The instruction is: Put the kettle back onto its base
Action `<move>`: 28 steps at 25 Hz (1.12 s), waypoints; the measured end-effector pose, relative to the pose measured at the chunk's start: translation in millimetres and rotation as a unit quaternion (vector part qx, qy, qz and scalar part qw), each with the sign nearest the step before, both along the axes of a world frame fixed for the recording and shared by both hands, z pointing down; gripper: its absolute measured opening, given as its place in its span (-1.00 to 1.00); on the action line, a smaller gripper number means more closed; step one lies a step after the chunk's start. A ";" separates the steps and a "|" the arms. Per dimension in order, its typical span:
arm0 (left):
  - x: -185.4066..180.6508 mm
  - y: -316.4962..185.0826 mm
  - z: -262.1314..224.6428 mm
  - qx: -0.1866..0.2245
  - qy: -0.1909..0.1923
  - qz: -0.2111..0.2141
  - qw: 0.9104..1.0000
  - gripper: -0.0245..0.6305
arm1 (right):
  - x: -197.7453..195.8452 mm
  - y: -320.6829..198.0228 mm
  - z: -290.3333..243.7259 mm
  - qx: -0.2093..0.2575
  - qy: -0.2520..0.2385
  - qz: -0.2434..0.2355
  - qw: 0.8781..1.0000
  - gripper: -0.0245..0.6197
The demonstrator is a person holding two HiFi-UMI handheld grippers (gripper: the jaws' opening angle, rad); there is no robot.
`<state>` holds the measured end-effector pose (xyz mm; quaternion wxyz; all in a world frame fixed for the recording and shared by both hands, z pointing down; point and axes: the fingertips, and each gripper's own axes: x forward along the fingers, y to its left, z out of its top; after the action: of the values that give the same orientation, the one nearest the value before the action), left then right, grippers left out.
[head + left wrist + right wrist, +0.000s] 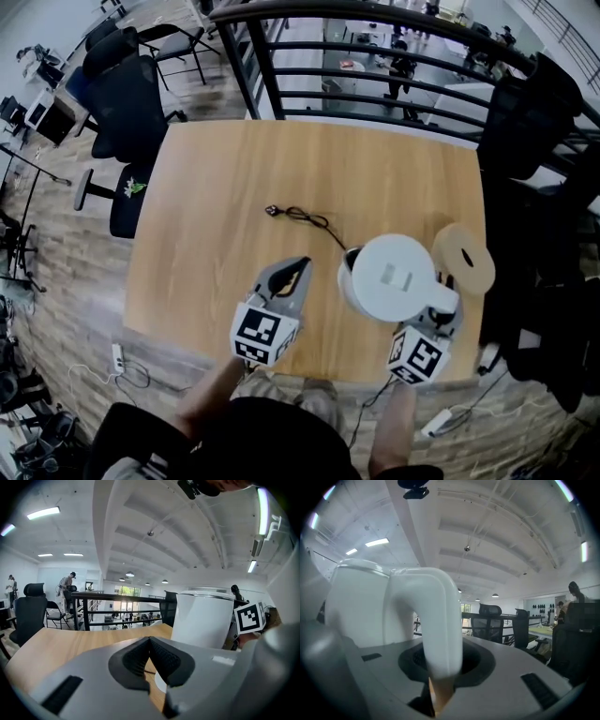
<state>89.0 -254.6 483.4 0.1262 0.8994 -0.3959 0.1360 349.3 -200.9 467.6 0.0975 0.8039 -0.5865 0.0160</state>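
Right gripper view shows the right gripper (440,665) clamped on the handle (433,616) of the kettle (394,277), which hangs over its base (350,261) on the tabletop (234,187). Held only there, it may tilt and land off-centre, nudging the base. Left gripper (150,656) is closed and empty.

The far half of the table (394,159) is bare, so there is lots of room there. A thin black cord (305,218) lies across the middle. The kettle (394,277) fills the near right part. A round wooden disc (464,258) sits close on its right, maybe touching. The left gripper (295,272) is just beside its left.
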 end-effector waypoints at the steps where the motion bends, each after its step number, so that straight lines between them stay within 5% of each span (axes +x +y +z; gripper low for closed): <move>1: 0.4 -3.5 1.5 -0.003 -0.001 -0.003 1.000 -0.93 | 0.8 -5.0 2.3 -0.002 0.001 -0.003 1.000 -0.69; 28: 5.1 -17.0 66.0 -0.048 -0.023 -0.025 0.998 -0.93 | 5.5 -45.3 78.0 -0.010 -0.011 -0.050 0.999 -0.69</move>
<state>94.1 -271.6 549.4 0.1638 0.8788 -0.4139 0.1720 354.8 -246.2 545.6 0.0995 0.7723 -0.6268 0.0260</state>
